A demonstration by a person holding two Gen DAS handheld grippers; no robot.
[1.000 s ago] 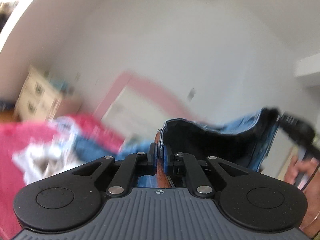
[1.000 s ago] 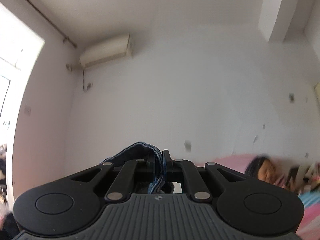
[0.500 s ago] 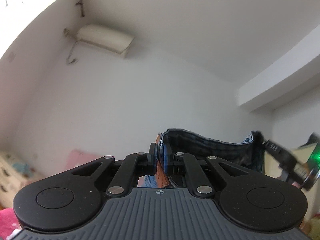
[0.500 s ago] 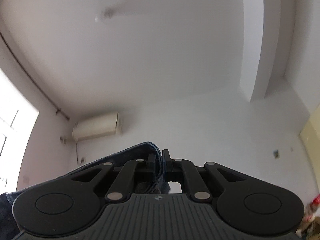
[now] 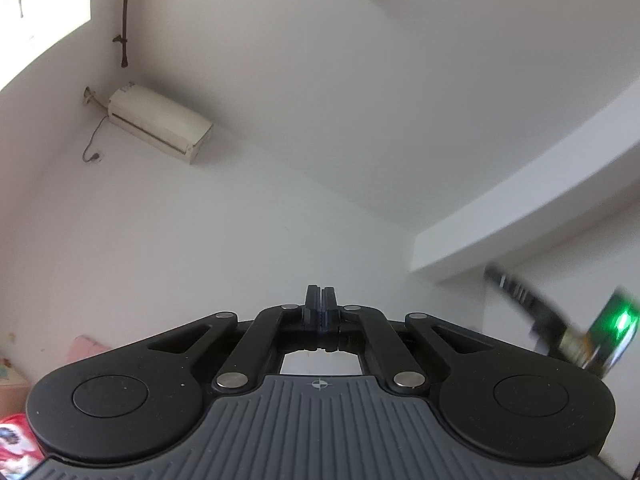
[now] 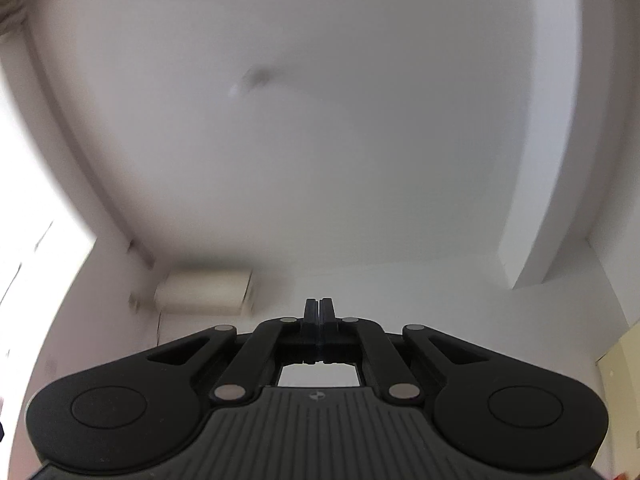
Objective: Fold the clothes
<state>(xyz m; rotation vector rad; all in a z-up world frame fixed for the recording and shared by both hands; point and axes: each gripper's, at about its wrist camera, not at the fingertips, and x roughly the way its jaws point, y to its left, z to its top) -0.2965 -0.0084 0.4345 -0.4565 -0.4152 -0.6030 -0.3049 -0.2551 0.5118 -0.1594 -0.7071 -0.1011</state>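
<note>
Both views point up at the white wall and ceiling, and no garment shows between the fingers of either gripper. My left gripper has its jaws closing, pads pressed together with nothing held. My right gripper is the same, jaws closing, pads meeting on nothing. In the left wrist view the right gripper's body appears as a dark blur at the right edge, with a green light on it. The denim piece is out of sight in both views.
A wall air conditioner hangs high on the left, also blurred in the right wrist view. A bright window fills the upper left. Red and white cloth and a pale dresser sit at the lower left edge.
Both grippers rose and tilted up toward the ceiling. The blue denim that each gripper held has gone from between the pads, which now meet on nothing.
</note>
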